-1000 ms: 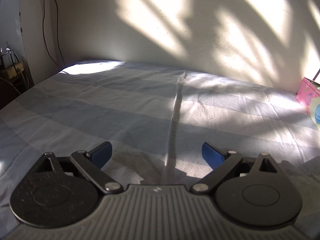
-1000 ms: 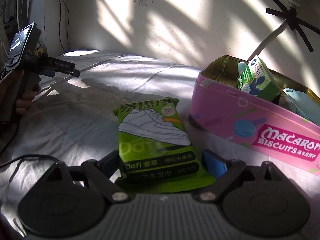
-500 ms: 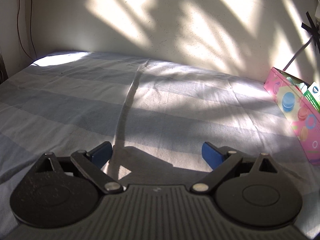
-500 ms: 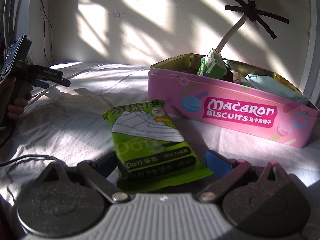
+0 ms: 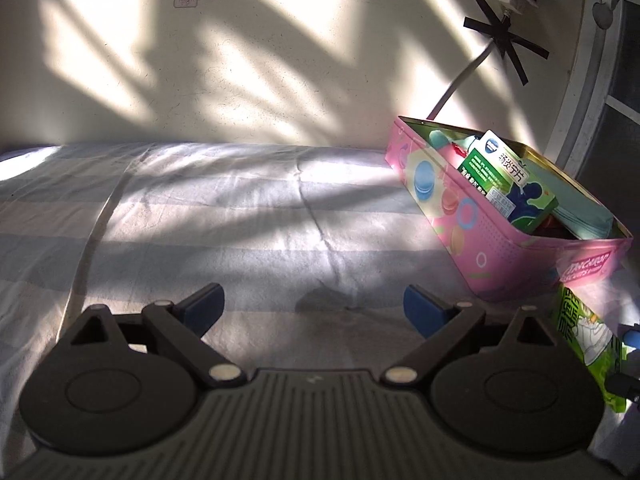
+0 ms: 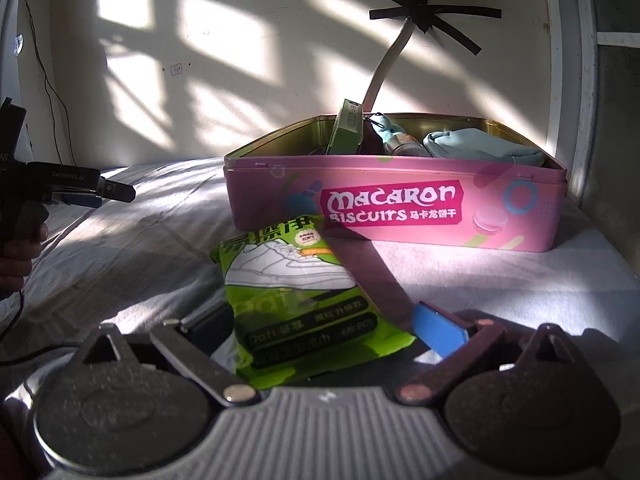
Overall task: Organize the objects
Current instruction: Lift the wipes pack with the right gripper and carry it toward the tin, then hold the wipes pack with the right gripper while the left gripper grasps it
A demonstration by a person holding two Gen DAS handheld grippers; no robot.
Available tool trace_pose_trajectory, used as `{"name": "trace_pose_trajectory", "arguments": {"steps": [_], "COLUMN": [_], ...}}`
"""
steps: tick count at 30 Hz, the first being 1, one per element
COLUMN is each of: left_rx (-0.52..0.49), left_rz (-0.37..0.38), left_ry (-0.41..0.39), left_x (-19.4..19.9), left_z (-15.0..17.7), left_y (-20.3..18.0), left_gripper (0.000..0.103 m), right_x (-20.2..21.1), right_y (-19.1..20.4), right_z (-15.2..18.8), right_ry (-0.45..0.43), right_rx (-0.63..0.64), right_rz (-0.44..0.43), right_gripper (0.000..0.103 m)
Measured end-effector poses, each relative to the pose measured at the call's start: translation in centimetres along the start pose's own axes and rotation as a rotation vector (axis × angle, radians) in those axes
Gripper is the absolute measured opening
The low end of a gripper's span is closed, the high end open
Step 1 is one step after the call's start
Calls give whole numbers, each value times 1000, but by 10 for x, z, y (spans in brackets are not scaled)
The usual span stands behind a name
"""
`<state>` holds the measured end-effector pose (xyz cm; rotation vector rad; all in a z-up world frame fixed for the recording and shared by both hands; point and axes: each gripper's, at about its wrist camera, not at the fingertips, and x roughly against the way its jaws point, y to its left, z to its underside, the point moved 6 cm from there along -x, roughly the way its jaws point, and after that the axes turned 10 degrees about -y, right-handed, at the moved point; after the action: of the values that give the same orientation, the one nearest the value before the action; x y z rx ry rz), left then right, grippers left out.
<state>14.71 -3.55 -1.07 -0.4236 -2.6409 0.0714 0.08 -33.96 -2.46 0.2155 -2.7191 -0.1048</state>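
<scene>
A green wipes packet (image 6: 304,300) with a sneaker picture sits between the fingers of my right gripper (image 6: 324,328), which is shut on it just in front of the pink Macaron Biscuits tin (image 6: 400,212). The packet also shows at the right edge of the left wrist view (image 5: 588,340). The tin (image 5: 472,240) stands open on the bed and holds a green box (image 5: 508,184), a pale blue pouch (image 6: 480,146) and other items. My left gripper (image 5: 314,310) is open and empty over the sheet, left of the tin; it also shows in the right wrist view (image 6: 80,196).
A striped bedsheet (image 5: 200,232) covers the bed up to the sunlit wall (image 5: 240,60). A grey cable taped with black strips (image 6: 420,12) runs down the wall behind the tin. A window frame (image 5: 592,80) stands at the far right.
Both grippers have swung right. The tin has come into the left wrist view. My right gripper, still holding the green packet, now faces the tin's long side squarely.
</scene>
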Motion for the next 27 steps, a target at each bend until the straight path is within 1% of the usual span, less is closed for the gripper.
{"name": "trace_pose_trajectory", "arguments": {"steps": [6, 11, 13, 17, 22, 26, 27], "left_rx": [-23, -44, -59, -73, -110, -172, -180], "left_rz": [112, 227, 263, 330, 420, 460, 464], "left_ry": [8, 17, 27, 63, 106, 151, 166], "left_x": [2, 1, -2, -11, -17, -25, -27], "left_z": [-6, -10, -10, -7, 4, 21, 25], "left_y": [-35, -66, -79, -104, -141, -171, -176], "left_gripper": [97, 97, 97, 96, 90, 87, 83], "right_x": [9, 16, 21, 26, 23, 17, 16], "right_y": [-12, -16, -14, -9, -1, 5, 6], "right_z": [2, 6, 7, 11, 18, 21, 21], "right_ry": [5, 13, 12, 19, 42, 59, 61], "right_rx": [-26, -39, -37, -40, -30, -10, -4], "right_rz": [30, 39, 33, -7, -32, -29, -27], "right_gripper": [100, 100, 100, 100, 100, 100, 100]}}
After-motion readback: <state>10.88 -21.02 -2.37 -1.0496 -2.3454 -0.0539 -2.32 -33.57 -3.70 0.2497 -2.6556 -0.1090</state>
